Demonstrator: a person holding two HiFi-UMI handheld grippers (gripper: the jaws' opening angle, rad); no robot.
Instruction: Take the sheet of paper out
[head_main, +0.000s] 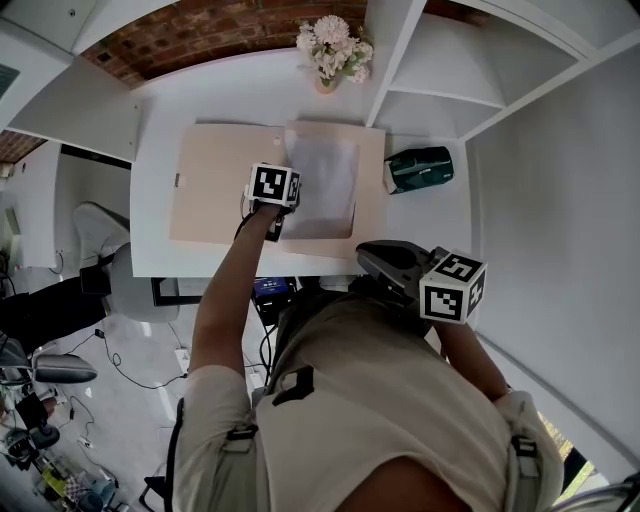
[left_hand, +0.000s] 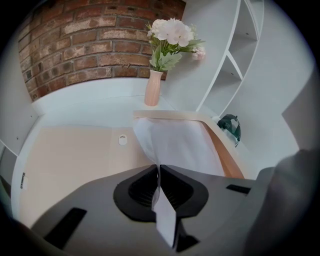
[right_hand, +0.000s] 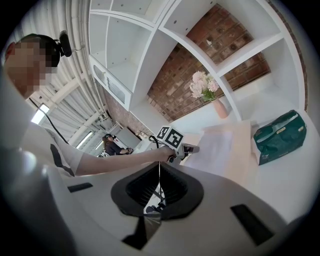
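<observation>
**Head view.** A white desk (head_main: 160, 110) bears an open beige folder (head_main: 215, 190). The sheet of paper (head_main: 325, 185) lies on the folder's right half. Its long axis runs from 12 to 6 o'clock, one short edge toward the flowers (head_main: 333, 45) and the other toward the person. The left gripper (head_main: 284, 198) stands at the sheet's 8 o'clock edge. The right gripper (head_main: 375, 255) hangs off the desk at the sheet's 5 o'clock, touching nothing. A green pack (head_main: 420, 168) lies at the folder's 3 o'clock, just beside it.

**Left gripper view.** The left gripper (left_hand: 159, 172) is clenched on the sheet of paper (left_hand: 180, 145). The near corner passes between the pads and pokes out toward the camera. From that corner the sheet lifts off the folder (left_hand: 75, 155) and reaches away toward 12 to 1 o'clock, toward the vase (left_hand: 153, 87).

**Right gripper view.** The right gripper (right_hand: 159, 175) has its jaws pressed together with nothing between them. The sheet (right_hand: 217, 147) shows at 2 o'clock.

**Hazards, as judged.**
- The hold is on one corner only, so a quick or sideways pull could crease or tear the sheet there.
- The thin bite might also let the sheet slip free.
- Nothing pins the folder, so it may drag along with the sheet.
- A raised beige edge borders the sheet's far and right sides. Whether the sheet is tucked beneath that edge cannot be told. If it is, the sheet could catch there.
</observation>
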